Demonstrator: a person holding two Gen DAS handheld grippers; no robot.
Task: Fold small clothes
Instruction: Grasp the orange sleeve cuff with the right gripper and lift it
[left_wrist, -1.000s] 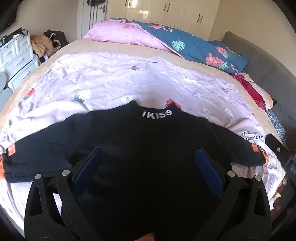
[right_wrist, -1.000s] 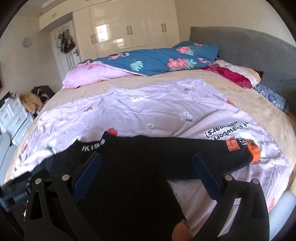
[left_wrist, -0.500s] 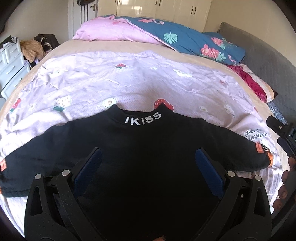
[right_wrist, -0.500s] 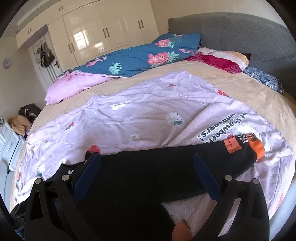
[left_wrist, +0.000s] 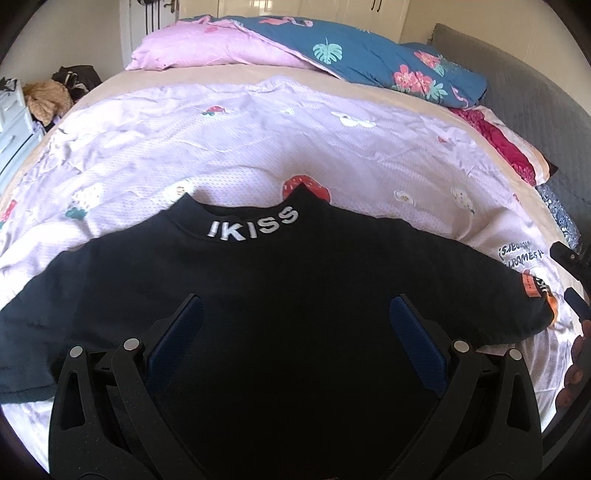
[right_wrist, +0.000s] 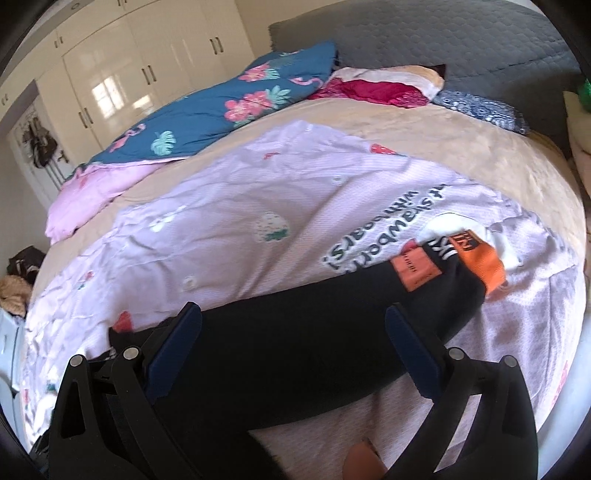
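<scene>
A small black top (left_wrist: 295, 288) with white "IKISS" lettering on its collar lies flat on a lilac printed sheet (left_wrist: 240, 147), sleeves spread to both sides. My left gripper (left_wrist: 295, 325) hovers open over the middle of its body, holding nothing. In the right wrist view the top's right sleeve (right_wrist: 332, 332) stretches across, ending in an orange cuff (right_wrist: 480, 262) with an orange patch. My right gripper (right_wrist: 291, 332) is open above that sleeve, nothing between its blue pads. The right gripper's body (left_wrist: 570, 280) and a hand show at the left wrist view's right edge.
The sheet covers a wide bed with a beige blanket (right_wrist: 424, 129). A blue flowered duvet (left_wrist: 369, 55) and pink bedding (left_wrist: 207, 48) lie at the far side, red cloth (right_wrist: 369, 88) by the grey headboard (right_wrist: 443, 40). White drawers (left_wrist: 14, 125) stand at left.
Both grippers have swung to the right and tilted. The left wrist view now sits closer over the collar; the right wrist view has moved along the sleeve toward the orange cuff. Both stayed open.
</scene>
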